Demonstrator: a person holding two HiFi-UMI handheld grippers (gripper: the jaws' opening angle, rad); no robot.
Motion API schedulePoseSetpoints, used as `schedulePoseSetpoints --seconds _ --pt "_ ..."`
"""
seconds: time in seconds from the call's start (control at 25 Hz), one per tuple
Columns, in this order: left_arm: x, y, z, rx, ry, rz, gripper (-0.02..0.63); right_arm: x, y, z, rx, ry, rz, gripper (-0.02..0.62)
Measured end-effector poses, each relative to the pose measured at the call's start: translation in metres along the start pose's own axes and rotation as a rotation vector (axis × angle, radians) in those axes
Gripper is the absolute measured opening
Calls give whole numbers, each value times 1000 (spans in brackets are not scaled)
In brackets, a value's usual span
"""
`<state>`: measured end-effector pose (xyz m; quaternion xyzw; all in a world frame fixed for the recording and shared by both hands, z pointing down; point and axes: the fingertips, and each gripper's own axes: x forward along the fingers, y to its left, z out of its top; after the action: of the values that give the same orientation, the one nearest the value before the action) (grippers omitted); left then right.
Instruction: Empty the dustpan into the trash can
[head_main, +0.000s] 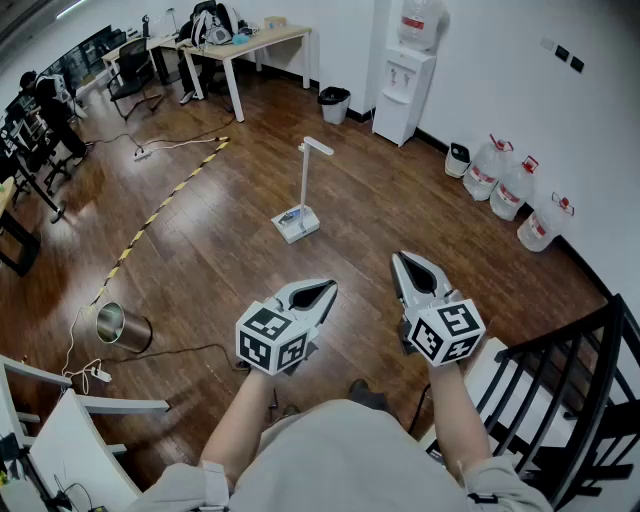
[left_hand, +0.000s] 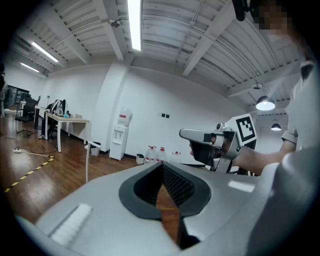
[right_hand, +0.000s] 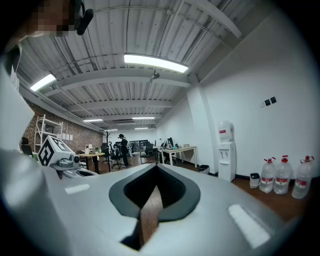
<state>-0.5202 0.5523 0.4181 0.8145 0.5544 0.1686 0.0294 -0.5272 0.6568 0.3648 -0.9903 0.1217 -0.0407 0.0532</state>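
Observation:
A white dustpan (head_main: 297, 222) with a tall upright handle stands on the wooden floor ahead of me; its thin pole (left_hand: 87, 160) also shows in the left gripper view. Far behind it, a small black trash can (head_main: 334, 104) sits beside the water dispenser. A shiny metal can (head_main: 120, 325) lies on its side at the left. My left gripper (head_main: 325, 292) and right gripper (head_main: 403, 258) hang side by side in the air, well short of the dustpan. Both are shut with nothing between the jaws.
A white water dispenser (head_main: 405, 85) and several water bottles (head_main: 515, 188) line the right wall. A black stair railing (head_main: 580, 400) stands at my right. Yellow-black tape (head_main: 160, 210) and cables cross the floor at left. Desks (head_main: 255, 45) and chairs fill the back.

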Motion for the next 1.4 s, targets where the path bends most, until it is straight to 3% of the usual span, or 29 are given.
schedulePoseSetpoints --seconds 0.4,0.76,1.0,1.4 --pt "78 15 46 -10 -51 119 6 20 -96 15 -16 21 86 0" --pt "83 62 38 -52 -15 204 6 70 -101 -5 36 51 163 0" --pt "109 116 37 -77 -7 195 6 129 -115 -19 30 95 169 0" --pt "134 252 63 -75 -12 110 6 284 -110 -10 -68 165 150 0"
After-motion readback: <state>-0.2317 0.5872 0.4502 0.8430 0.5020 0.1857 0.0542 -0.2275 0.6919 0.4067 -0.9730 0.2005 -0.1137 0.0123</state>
